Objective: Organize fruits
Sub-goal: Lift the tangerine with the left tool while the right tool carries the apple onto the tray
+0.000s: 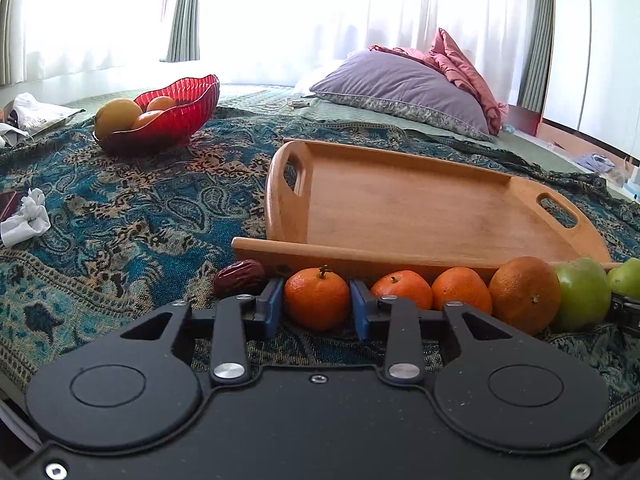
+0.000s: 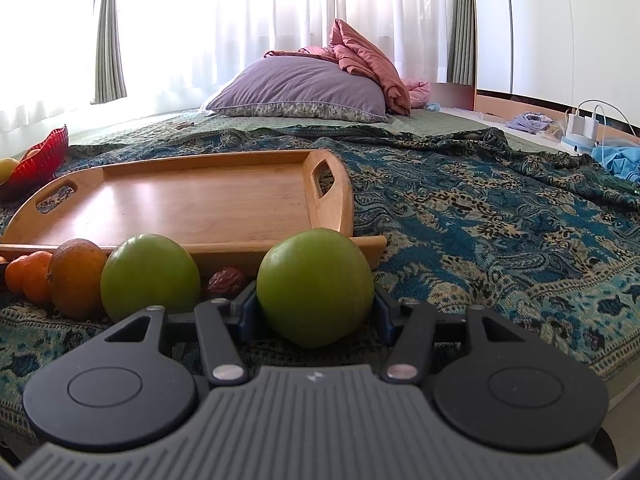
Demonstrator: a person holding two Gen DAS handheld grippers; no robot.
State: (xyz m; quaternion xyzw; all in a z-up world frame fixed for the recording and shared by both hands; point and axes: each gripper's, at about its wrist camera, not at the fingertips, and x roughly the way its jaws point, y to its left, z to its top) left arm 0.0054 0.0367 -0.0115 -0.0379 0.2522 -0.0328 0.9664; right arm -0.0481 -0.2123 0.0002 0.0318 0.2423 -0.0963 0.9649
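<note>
Left tongs (image 1: 317,300) pinch a mandarin (image 1: 317,298), right tongs (image 2: 315,304) clamp a green apple (image 2: 315,286); both fruits sit just in front of the wooden tray (image 1: 420,208), on the bed.

Fruit lined up on the bedspread along the tray's (image 1: 420,208) near rim: date (image 1: 239,278), mandarin (image 1: 317,298), two more mandarins (image 1: 403,286) touching each other, a larger dull orange (image 1: 525,294), then two green apples (image 2: 150,276) (image 2: 315,286). A second date (image 2: 226,280) sits between the apples. Wooden tray has nothing on it. Red bowl (image 1: 176,110) well behind holds yellow-orange fruit.
</note>
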